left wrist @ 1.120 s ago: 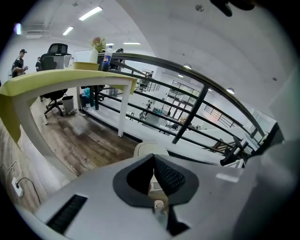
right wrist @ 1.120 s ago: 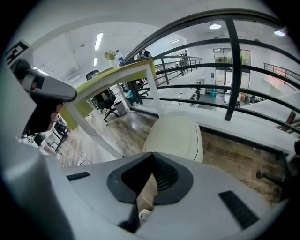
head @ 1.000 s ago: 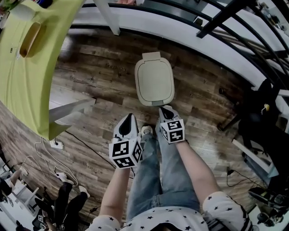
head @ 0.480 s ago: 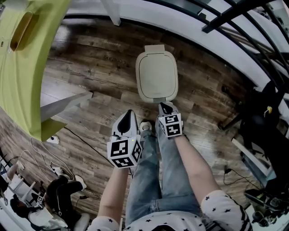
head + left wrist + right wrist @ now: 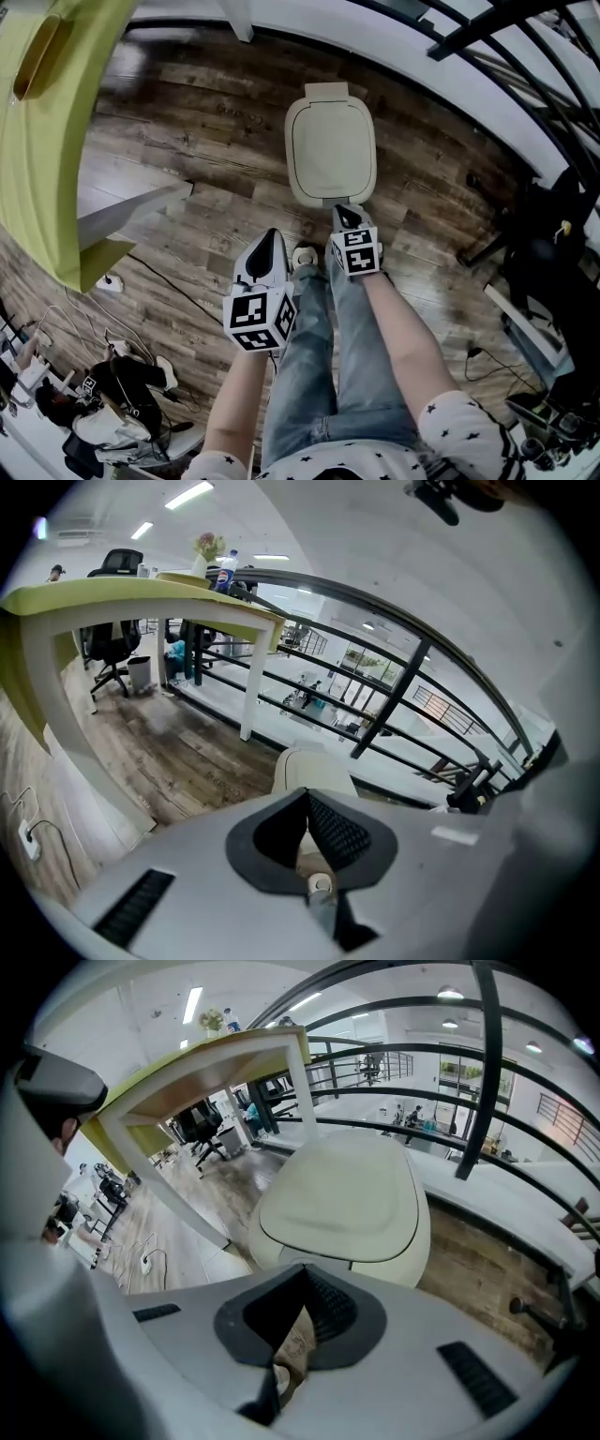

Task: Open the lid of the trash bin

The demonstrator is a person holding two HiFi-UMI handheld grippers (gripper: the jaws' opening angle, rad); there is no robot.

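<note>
The cream trash bin (image 5: 330,150) stands on the wood floor with its lid (image 5: 342,1194) down flat. My right gripper (image 5: 345,216) points at the bin's near edge, its tip just short of the small tab there. Seen from the right gripper view, the right gripper (image 5: 305,1274) has its jaws shut at the tip, with a tan patch in the gap behind that I cannot identify. My left gripper (image 5: 270,242) hangs back to the left, away from the bin. In the left gripper view, the left gripper (image 5: 307,794) is shut, with the bin (image 5: 314,766) ahead.
A green-topped table (image 5: 47,141) with white legs (image 5: 131,220) stands to the left. A dark railing (image 5: 487,56) on a white ledge runs behind the bin. A white shoe (image 5: 305,255) sits between the grippers. Cables (image 5: 108,281) lie at the left and black gear (image 5: 553,253) at the right.
The head view has drifted, so the bin sits a little higher and further right. My right gripper has kept close to the bin's near edge. The lid has stayed down.
</note>
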